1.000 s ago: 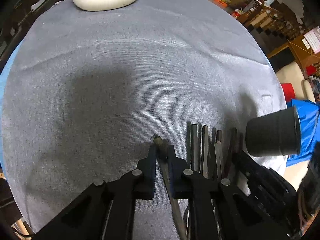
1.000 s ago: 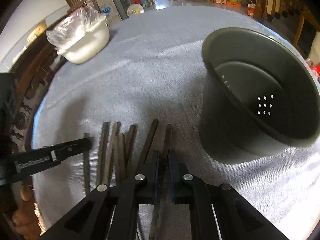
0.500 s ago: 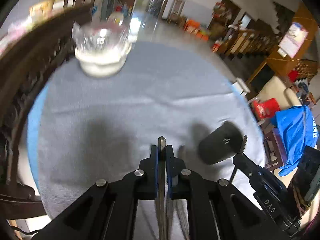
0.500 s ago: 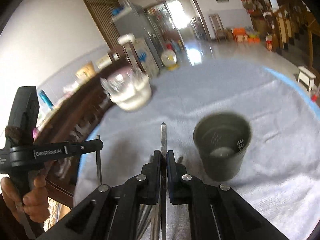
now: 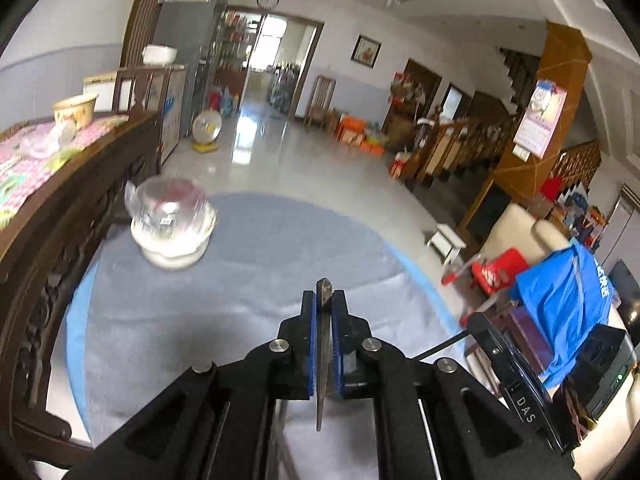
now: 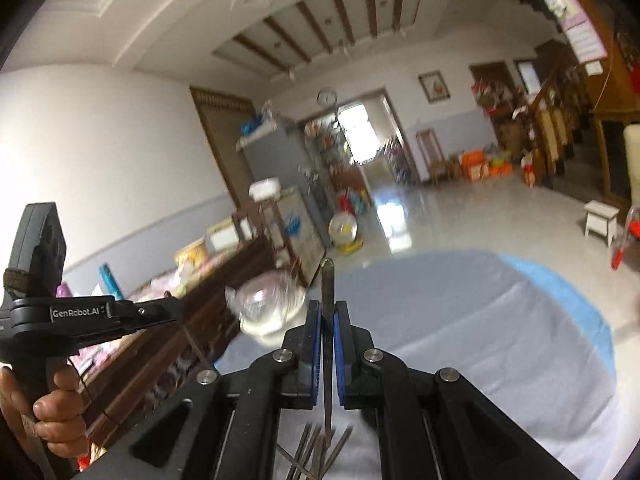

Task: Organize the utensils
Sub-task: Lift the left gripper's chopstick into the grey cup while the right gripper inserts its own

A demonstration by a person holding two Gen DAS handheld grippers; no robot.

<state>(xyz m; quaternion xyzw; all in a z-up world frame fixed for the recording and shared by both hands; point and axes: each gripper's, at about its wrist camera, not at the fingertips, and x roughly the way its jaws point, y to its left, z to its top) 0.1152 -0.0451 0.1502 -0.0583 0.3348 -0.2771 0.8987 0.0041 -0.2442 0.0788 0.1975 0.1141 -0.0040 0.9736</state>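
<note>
My left gripper (image 5: pixel 324 300) is shut on a dark chopstick (image 5: pixel 323 344), held high above the grey-clothed round table (image 5: pixel 260 272) and pointing outward. My right gripper (image 6: pixel 327 310) is shut on another dark chopstick (image 6: pixel 327 300), also lifted well off the table. Several more dark chopsticks (image 6: pixel 316 452) lie on the cloth below the right gripper. The left gripper also shows in the right wrist view (image 6: pixel 168 308), and the right gripper shows in the left wrist view (image 5: pixel 472 326). The dark utensil cup is out of sight in both views.
A white bowl with a clear plastic cover (image 5: pixel 172 224) stands at the far left of the table; it also shows in the right wrist view (image 6: pixel 268 308). A dark carved wooden bench (image 5: pixel 60 208) runs along the table's left. A blue-draped chair (image 5: pixel 560 304) stands to the right.
Both grippers have lifted from the table with a chopstick each and tilted upward. The views now take in the room, and the dark cup has dropped out of sight.
</note>
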